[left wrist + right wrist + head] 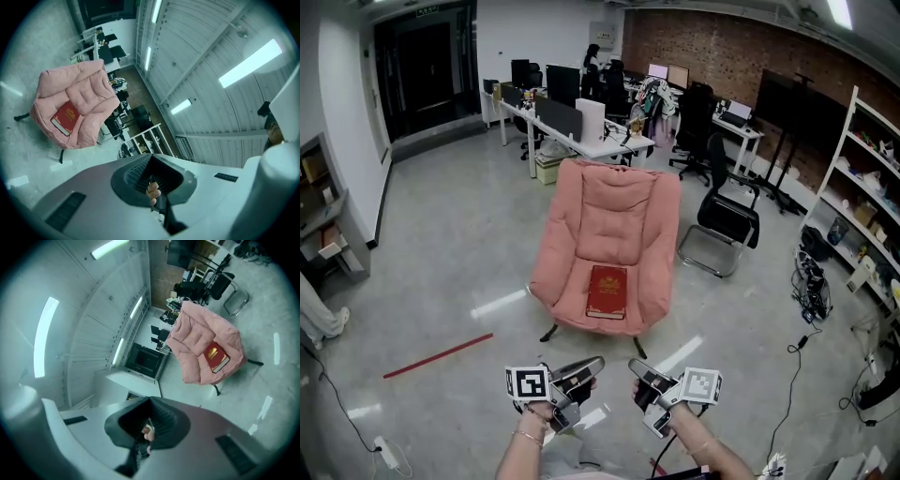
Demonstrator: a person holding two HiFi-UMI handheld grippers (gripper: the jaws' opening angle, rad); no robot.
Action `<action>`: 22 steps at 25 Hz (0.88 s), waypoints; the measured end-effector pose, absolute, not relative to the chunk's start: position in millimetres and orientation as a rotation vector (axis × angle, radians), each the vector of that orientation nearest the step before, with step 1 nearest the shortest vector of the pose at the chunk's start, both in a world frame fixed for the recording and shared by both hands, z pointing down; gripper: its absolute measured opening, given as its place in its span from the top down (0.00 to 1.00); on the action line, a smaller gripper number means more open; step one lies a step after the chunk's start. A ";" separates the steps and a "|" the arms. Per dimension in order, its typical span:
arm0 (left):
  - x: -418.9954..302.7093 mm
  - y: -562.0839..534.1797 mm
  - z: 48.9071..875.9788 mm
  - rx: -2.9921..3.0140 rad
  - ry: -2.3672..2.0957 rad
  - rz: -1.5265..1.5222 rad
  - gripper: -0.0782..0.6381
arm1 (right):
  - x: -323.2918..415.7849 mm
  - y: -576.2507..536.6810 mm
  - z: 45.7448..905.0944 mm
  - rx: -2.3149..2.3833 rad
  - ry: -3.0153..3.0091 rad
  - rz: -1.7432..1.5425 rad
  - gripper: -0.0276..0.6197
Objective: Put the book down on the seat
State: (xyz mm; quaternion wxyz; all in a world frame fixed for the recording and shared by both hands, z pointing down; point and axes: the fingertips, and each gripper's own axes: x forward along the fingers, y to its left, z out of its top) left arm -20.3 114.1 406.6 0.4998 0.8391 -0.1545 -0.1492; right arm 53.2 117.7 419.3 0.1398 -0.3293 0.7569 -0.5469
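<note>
- Head view only: my left gripper and right gripper, both with jaws pressed together on nothing.
- Book lies flat on the pink seat, well apart from me.
- Gripper views add ceiling lights.
- Office chair beside the seat, desks behind.

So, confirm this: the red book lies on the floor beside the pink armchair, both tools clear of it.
Wrong place: the head view shows the red book on the seat of the pink armchair, not beside it. The left tool and right tool are clear of it.
</note>
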 end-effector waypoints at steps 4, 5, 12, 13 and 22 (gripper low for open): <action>-6.5 145.0 410.5 2.002 -0.414 -0.407 0.89 | 69.2 147.0 425.6 -0.933 2.169 -1.596 0.93; -4.0 151.8 411.5 1.970 -0.422 -0.424 0.89 | 73.0 153.6 426.8 -0.931 2.171 -1.595 0.93; 9.6 182.0 409.4 1.993 -0.493 -0.408 0.89 | 101.1 186.2 426.7 -0.896 2.118 -1.604 0.93; 9.7 182.7 409.1 1.968 -0.493 -0.431 0.89 | 103.2 188.0 426.3 -0.892 2.119 -1.602 0.93; 26.3 153.5 413.4 1.892 -0.453 -0.477 0.89 | 114.2 168.9 434.8 -0.858 2.084 -1.631 0.93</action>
